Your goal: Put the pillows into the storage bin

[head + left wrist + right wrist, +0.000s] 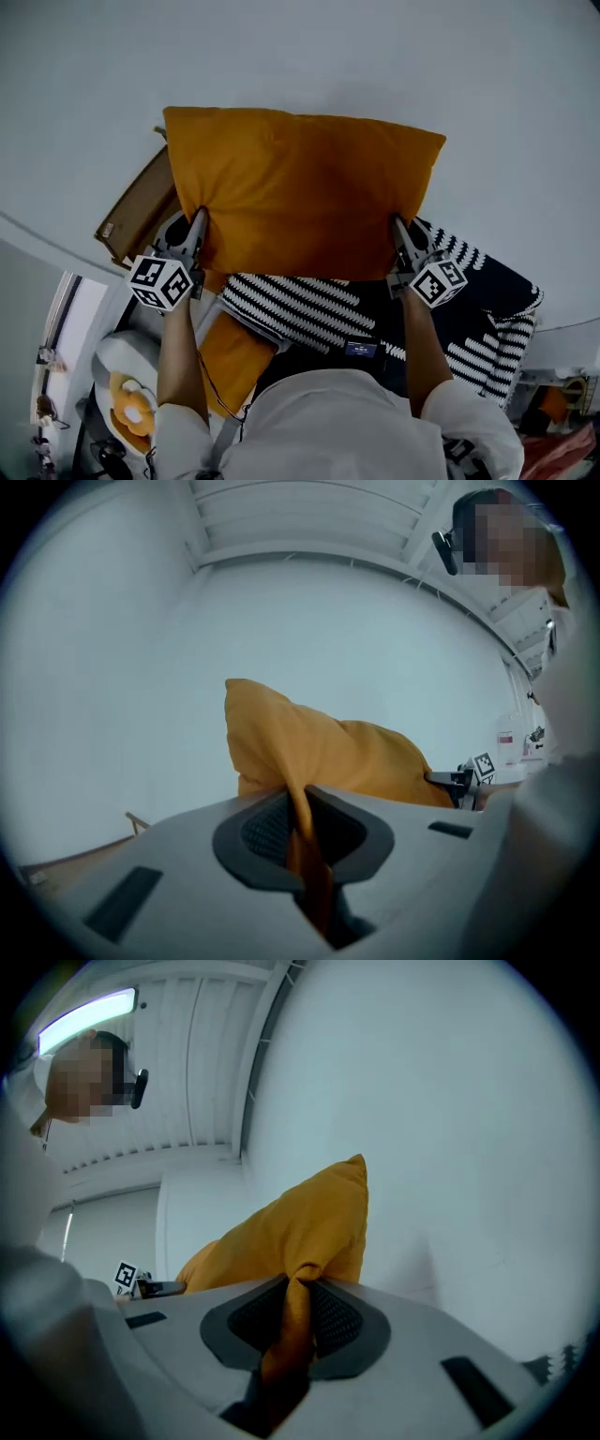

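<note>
An orange pillow (300, 192) hangs in the air, held up by its two lower corners. My left gripper (200, 225) is shut on its left edge; the orange pillow fabric (300, 799) is pinched between the pads. My right gripper (400, 232) is shut on the right edge, with the orange pillow fabric (295, 1312) bunched between its pads. A black-and-white striped pillow (309, 309) lies below, and another orange pillow (230, 352) shows under it at the left. The brown storage bin (141, 206) is partly hidden behind the held pillow's left side.
A pale wall fills the background. A round white object with an orange centre (131, 398) sits at the lower left. A dark patterned pillow or blanket (487, 300) lies at the right. The person's arms and white shirt (337, 422) fill the bottom.
</note>
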The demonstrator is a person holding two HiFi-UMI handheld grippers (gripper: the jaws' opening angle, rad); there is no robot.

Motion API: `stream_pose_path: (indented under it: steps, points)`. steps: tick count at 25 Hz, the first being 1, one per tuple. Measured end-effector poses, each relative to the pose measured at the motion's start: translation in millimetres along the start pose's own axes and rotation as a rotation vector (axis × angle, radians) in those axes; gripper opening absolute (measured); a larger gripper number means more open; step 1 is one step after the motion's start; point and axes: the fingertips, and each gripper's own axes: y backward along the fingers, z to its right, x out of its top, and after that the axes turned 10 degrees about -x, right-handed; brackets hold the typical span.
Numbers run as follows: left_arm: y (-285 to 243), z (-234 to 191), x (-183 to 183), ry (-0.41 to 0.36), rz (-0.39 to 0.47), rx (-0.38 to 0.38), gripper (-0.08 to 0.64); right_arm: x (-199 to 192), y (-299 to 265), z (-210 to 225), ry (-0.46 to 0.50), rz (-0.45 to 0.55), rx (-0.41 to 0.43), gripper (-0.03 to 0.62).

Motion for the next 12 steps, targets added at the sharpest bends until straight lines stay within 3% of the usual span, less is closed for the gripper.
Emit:
stream_pose_path:
  steps: [6,12]
  points:
    - [104,25,66,-0.074,0.081,0.159,0.038,43,-13,-79,0.002,0.043,0.181,0.084]
    - [218,51,90,-0.091,0.088,0.371,0.038,50,-38,-168,-0.028,-0.009,0.385,0.084]
